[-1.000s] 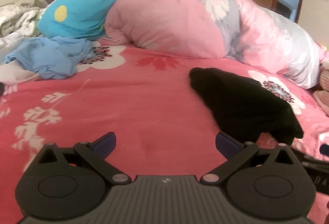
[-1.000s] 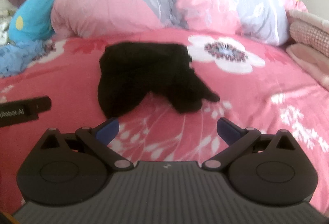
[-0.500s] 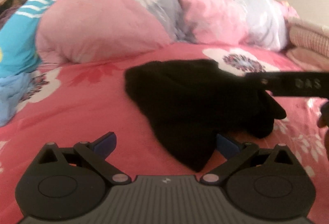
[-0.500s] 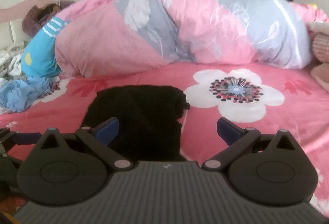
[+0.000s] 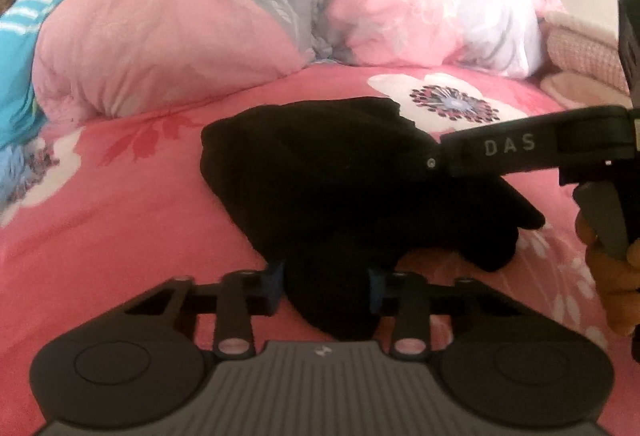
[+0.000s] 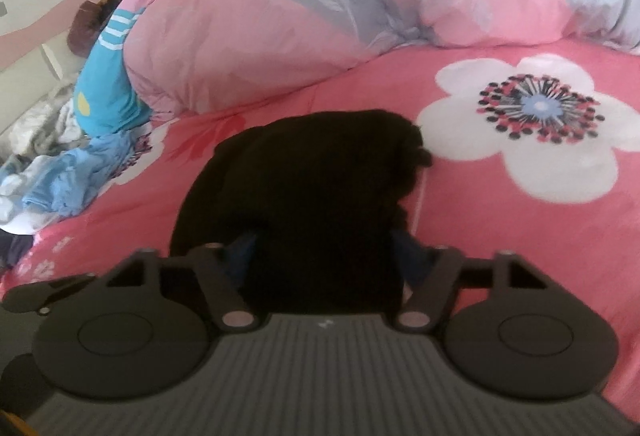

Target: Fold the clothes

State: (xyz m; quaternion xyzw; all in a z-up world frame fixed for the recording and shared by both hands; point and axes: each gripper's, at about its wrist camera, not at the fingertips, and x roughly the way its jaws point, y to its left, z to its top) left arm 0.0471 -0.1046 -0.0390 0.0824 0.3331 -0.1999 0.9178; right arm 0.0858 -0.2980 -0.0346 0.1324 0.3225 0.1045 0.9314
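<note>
Black garment [image 5: 352, 188] lies crumpled at the centre of both frames on the pink floral bedsheet [image 5: 120, 220], so dark that its folds and kind cannot be made out, and its near edge hides the inner faces of both grippers' blue pads. Left gripper [image 5: 326, 282], low at the bottom centre, is clenched on the garment's near corner. Right gripper [image 6: 324, 256] grips a bunch of the same cloth, its arm reaching in from the right edge of the left view.
</note>
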